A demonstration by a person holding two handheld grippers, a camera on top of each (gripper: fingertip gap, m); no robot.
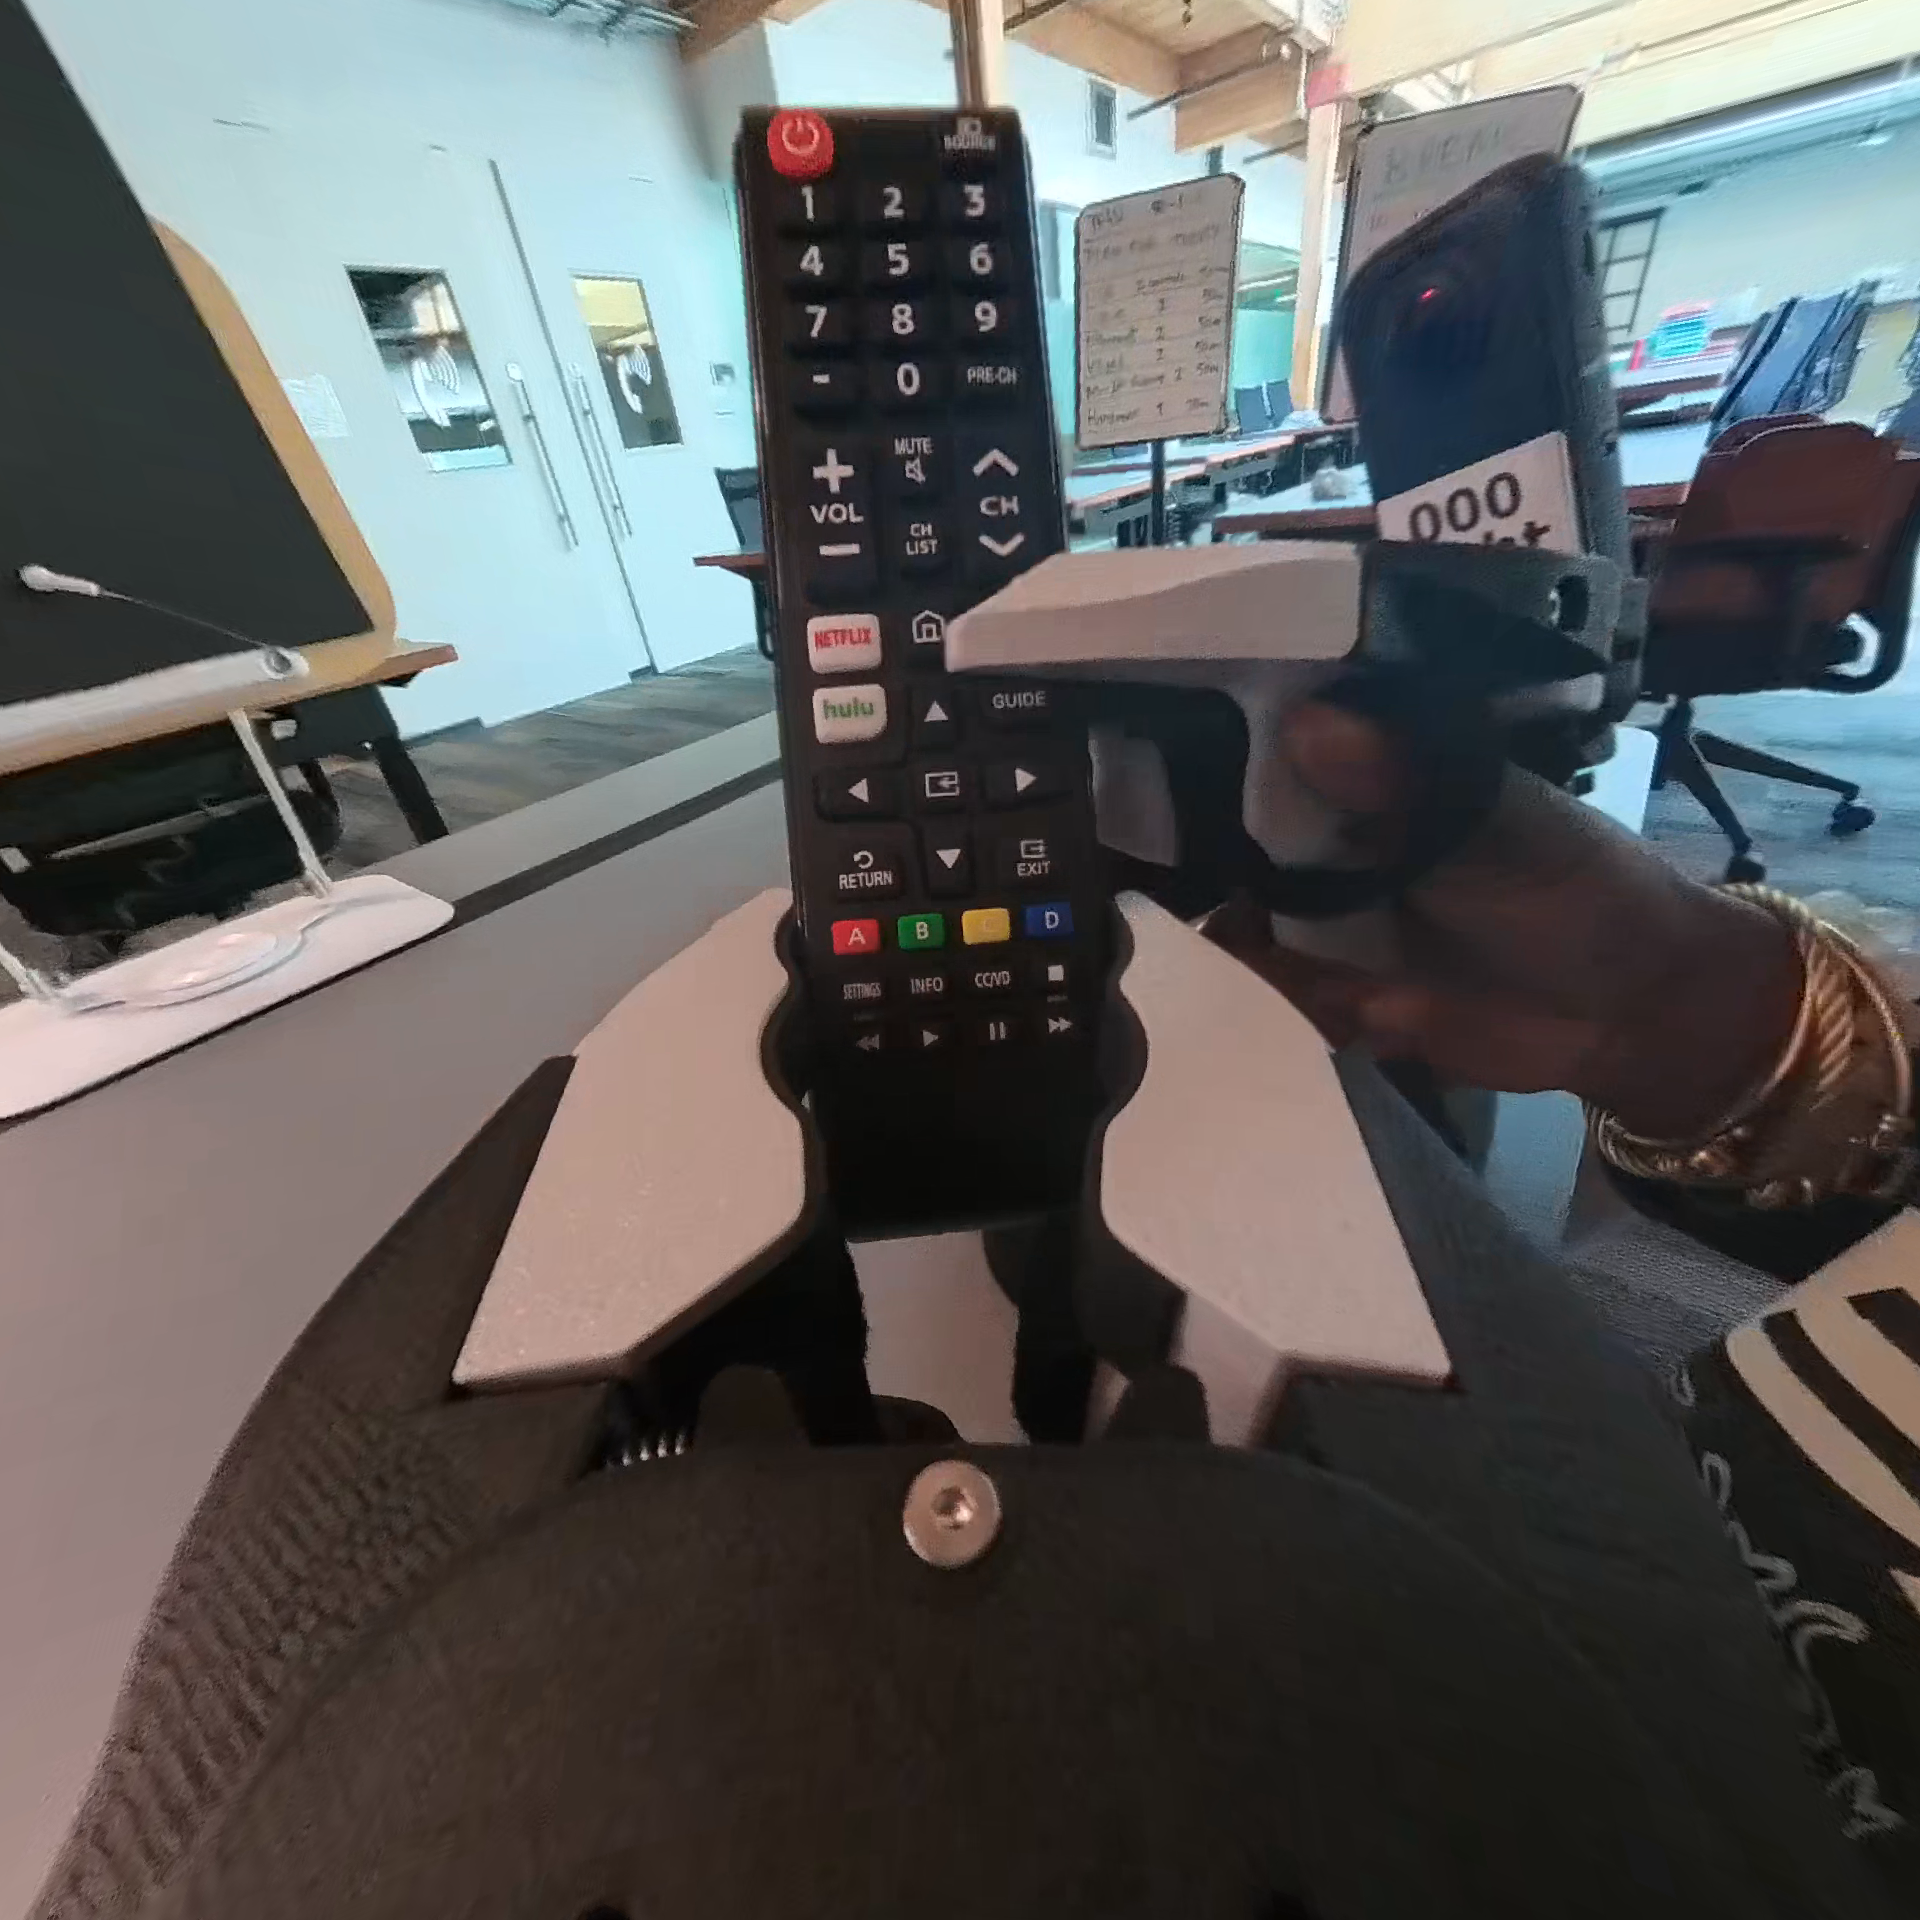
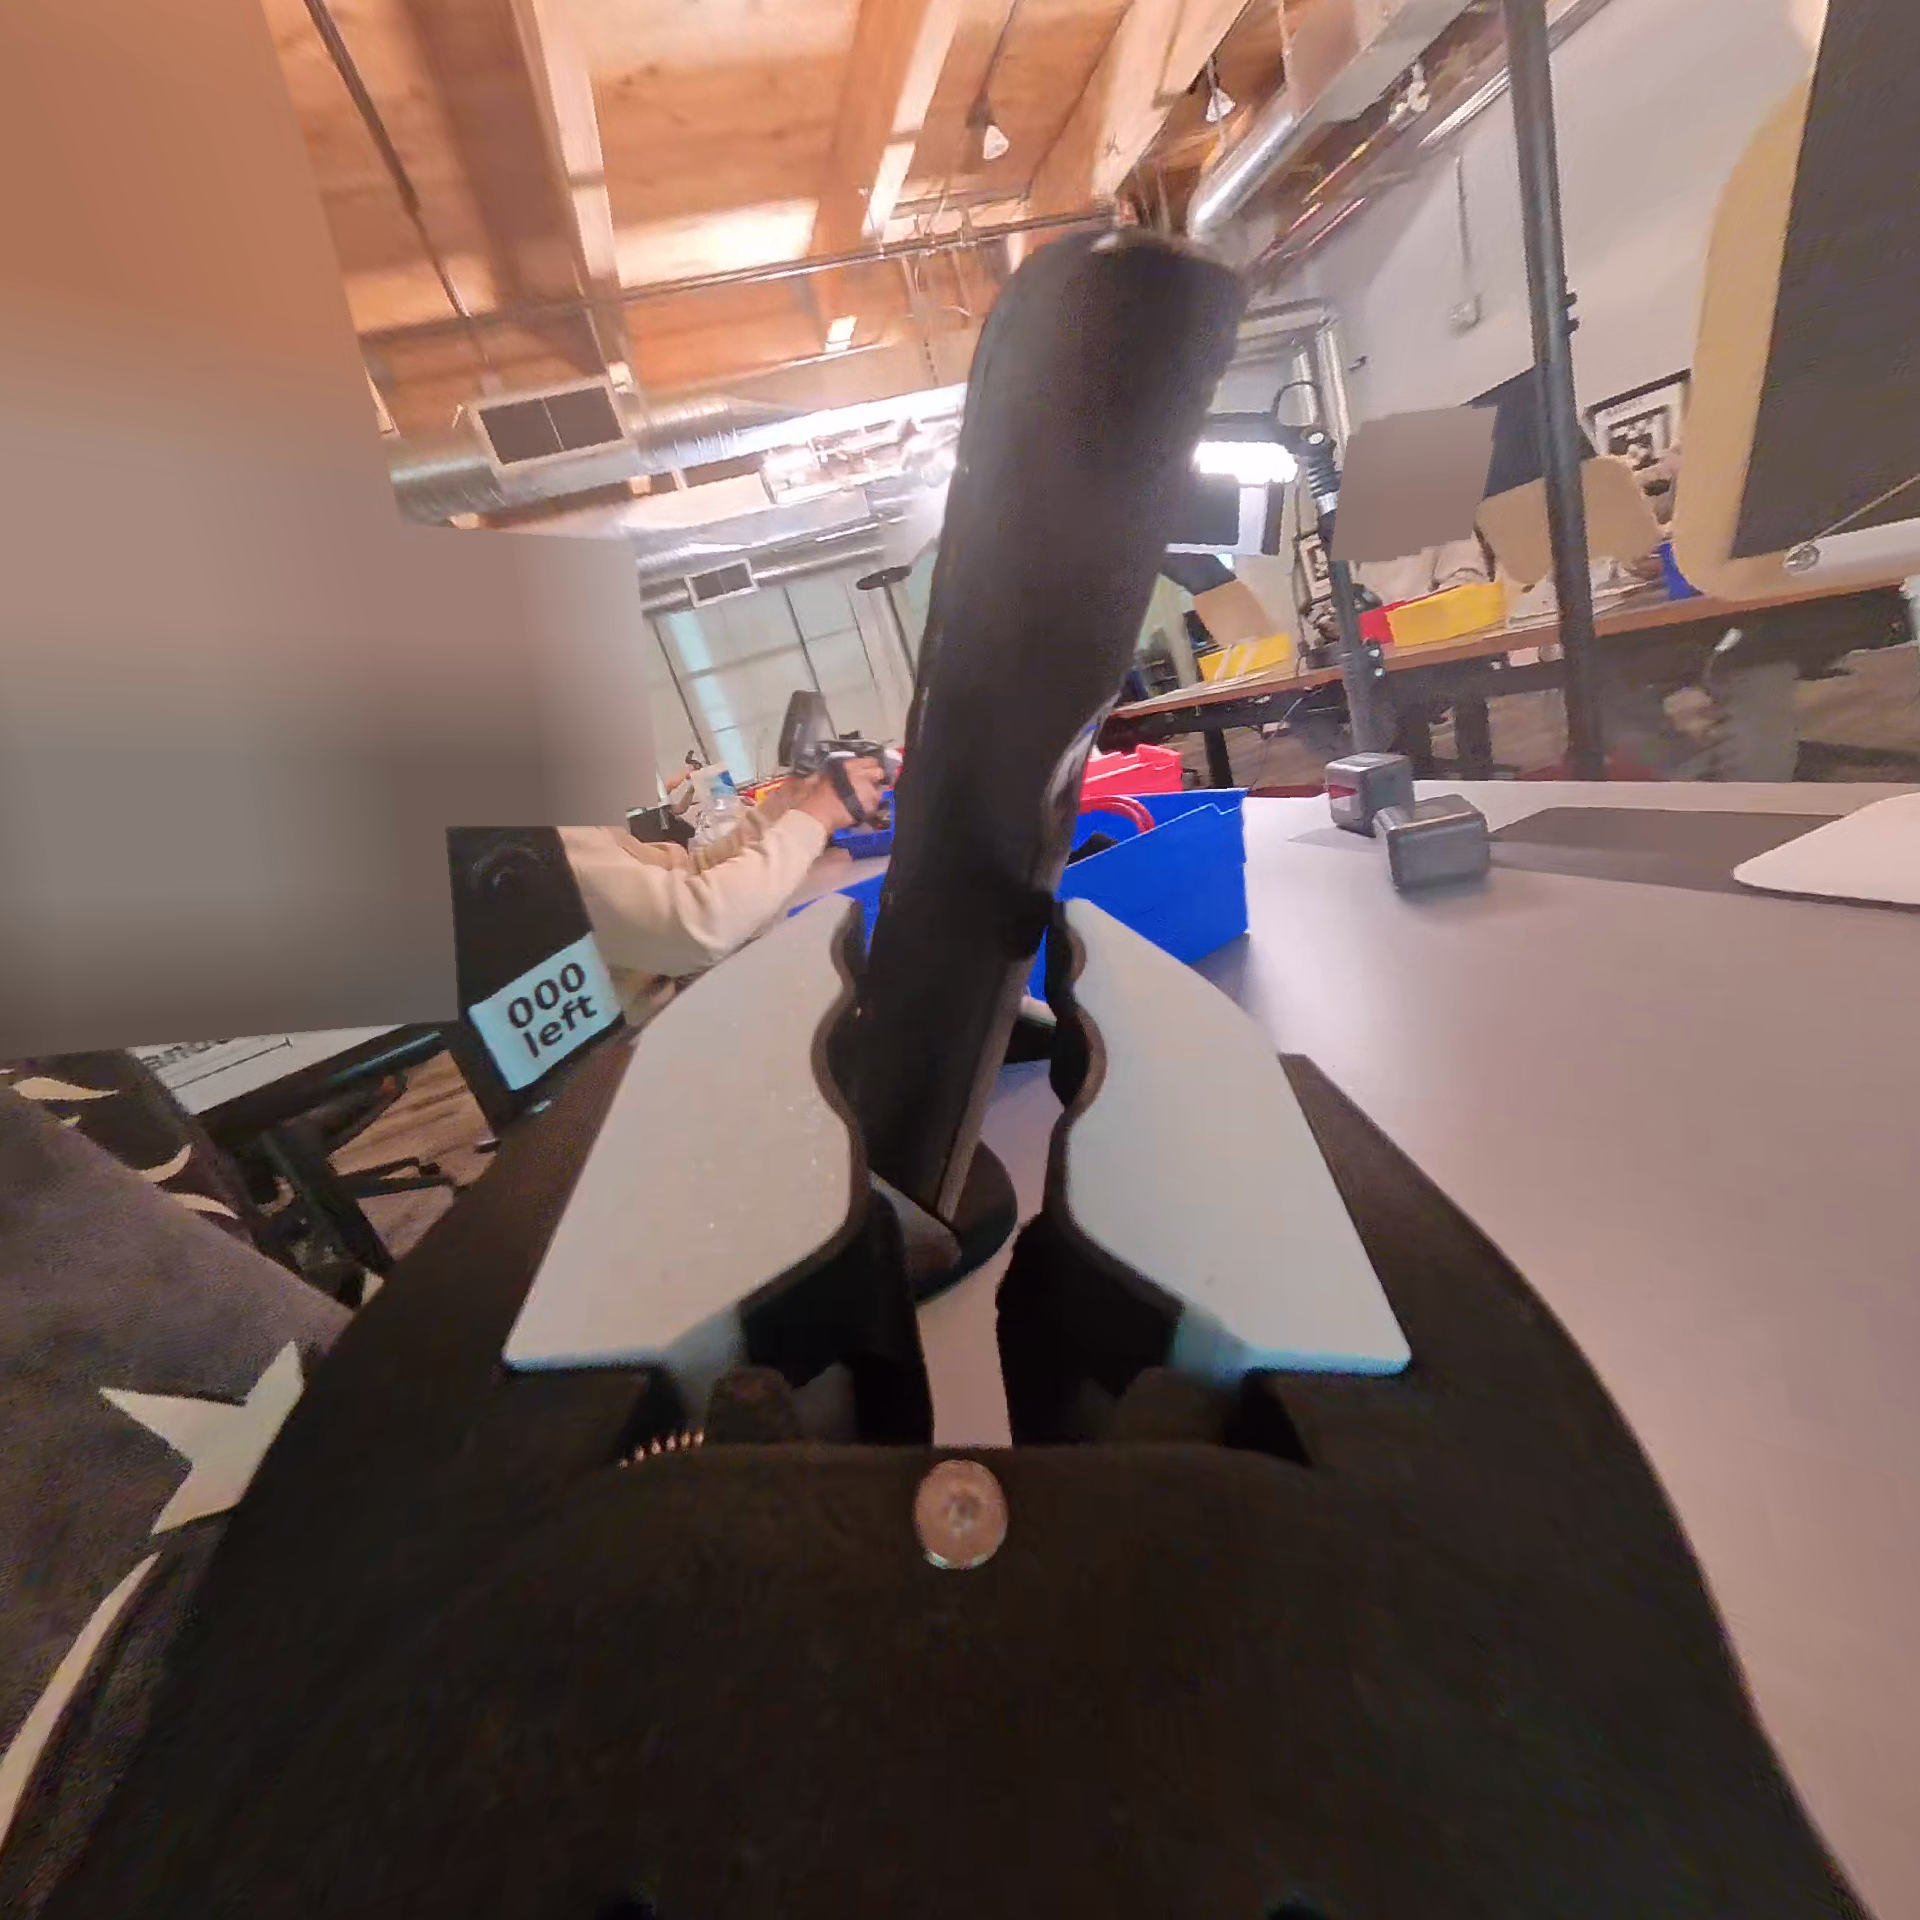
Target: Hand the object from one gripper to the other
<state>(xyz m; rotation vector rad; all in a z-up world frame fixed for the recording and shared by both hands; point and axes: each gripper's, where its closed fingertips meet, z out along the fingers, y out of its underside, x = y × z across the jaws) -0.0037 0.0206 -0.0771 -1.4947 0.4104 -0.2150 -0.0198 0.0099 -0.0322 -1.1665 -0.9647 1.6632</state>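
Remote (image 1: 914, 582) upright, clenched by left tongs (image 1: 951, 1039) and right tongs (image 2: 956, 1039) above grey surface (image 1: 312, 1091); whiteboards (image 1: 1153, 312) behind.

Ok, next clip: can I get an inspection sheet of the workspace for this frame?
Surface: grey table.
Job's things: black remote, upright, buttons facing the left wrist camera.
Clutter: grey dumbbell, blue bin, white mat, all farther back.
Grippers: left gripper shut on the remote's lower end; right gripper has its fingers flanking the remote, contact unclear.
Cables: nothing seen.
Surroundings: open office, whiteboard, office chair, a person's sleeve at another table.
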